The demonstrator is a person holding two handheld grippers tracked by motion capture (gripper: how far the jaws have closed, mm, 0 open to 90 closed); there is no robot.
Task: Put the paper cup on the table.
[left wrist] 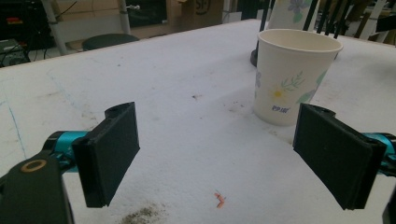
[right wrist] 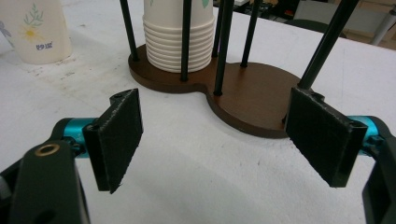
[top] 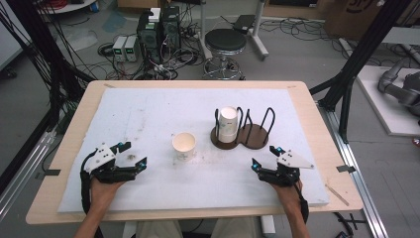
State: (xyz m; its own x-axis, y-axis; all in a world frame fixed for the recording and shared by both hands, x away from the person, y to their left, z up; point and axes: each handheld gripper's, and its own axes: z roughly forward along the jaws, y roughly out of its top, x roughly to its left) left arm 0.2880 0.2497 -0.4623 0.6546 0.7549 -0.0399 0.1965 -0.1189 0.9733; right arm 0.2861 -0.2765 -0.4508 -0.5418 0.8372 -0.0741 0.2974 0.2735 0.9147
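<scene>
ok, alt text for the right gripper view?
Open right gripper, nothing between its black pads, faces a brown wooden cup holder with black rods, where a stack of paper cups stands. A single flowered cup stands far left.

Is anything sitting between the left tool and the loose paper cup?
Nothing visible. The left tool faces the paper cup across bare white mat, jaws open, with only small crumbs and stains on the surface. The cup holder stands beyond the cup, not in the path.
</scene>
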